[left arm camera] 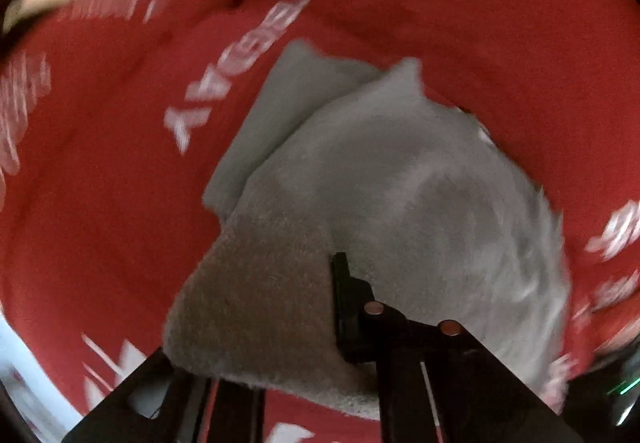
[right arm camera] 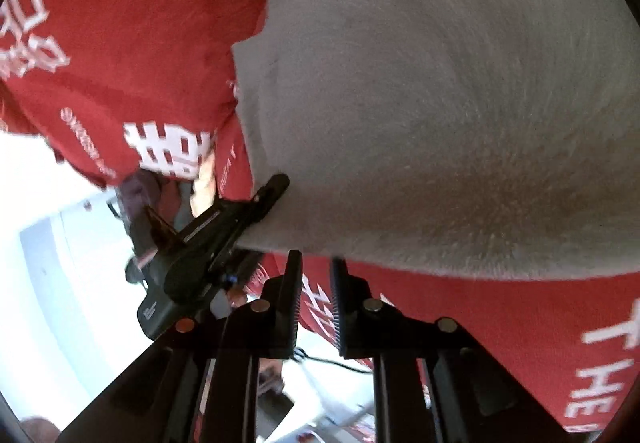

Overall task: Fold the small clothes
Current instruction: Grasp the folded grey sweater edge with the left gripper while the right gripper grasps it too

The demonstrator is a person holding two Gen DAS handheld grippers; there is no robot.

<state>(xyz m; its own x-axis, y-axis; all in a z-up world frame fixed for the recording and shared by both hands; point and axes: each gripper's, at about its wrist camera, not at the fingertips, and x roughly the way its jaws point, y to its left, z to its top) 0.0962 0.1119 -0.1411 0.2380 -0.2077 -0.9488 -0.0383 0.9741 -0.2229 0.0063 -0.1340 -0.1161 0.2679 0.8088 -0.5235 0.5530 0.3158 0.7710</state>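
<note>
A grey fleecy garment [left arm camera: 400, 179] lies partly lifted over a red cloth with white lettering [left arm camera: 120, 163]. My left gripper [left arm camera: 320, 283] is shut on the garment's near edge; only its right finger [left arm camera: 344, 283] shows, the other is under the fabric. In the right wrist view the same garment [right arm camera: 440, 103] fills the upper right, and the left gripper [right arm camera: 276, 185] pinches its lower left corner. My right gripper [right arm camera: 316, 275] sits just below the garment's near edge, its jaws slightly apart with nothing between them.
The red cloth [right arm camera: 120, 43] covers the work surface and hangs over its edge. A pale floor or wall [right arm camera: 60, 283] shows at the lower left of the right wrist view. A hand [right arm camera: 204, 183] holds the left gripper.
</note>
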